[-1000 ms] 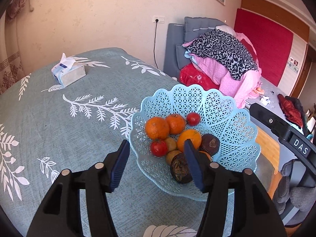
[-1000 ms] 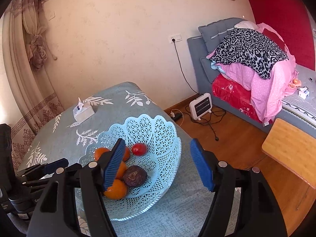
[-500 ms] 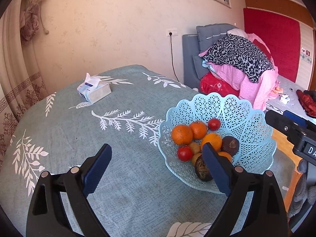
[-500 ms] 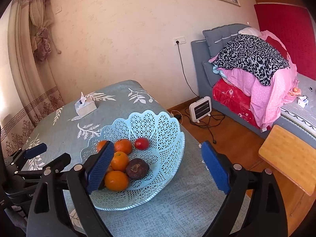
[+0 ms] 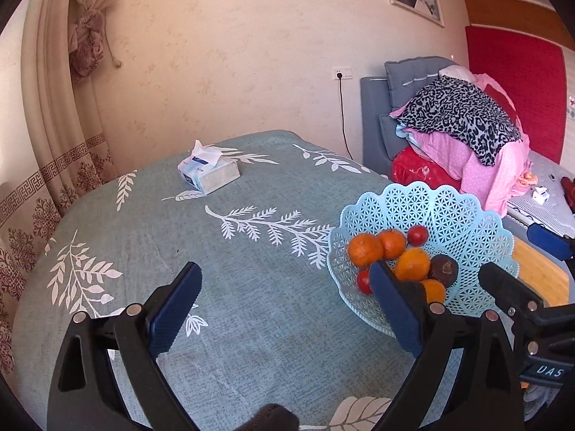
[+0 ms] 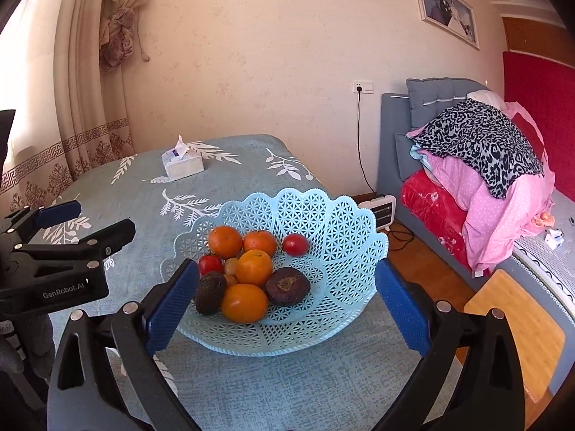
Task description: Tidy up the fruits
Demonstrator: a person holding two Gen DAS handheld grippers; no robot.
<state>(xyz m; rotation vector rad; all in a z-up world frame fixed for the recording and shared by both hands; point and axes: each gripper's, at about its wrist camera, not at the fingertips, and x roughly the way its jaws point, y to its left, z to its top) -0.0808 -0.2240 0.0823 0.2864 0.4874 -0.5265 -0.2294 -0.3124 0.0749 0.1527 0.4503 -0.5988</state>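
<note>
A light blue lattice basket stands near the right edge of the table and holds several oranges, small red fruits and two dark brown fruits. My right gripper hovers just in front of the basket. Its jaws are opening wide, and the pads press on nothing. My left gripper is open over bare tablecloth to the left of the basket, and its right finger hides part of the fruit. Each gripper shows in the other's view: the left gripper and the right gripper.
The round table wears a teal cloth with white leaves. A tissue box sits at its far side. Right of the table are a bed piled with clothes, a small heater on the floor and a wooden board.
Both grippers opened from about half width to wide. The left view swung left, so the basket now sits to its right. The right gripper rolled level and now faces the basket squarely.
</note>
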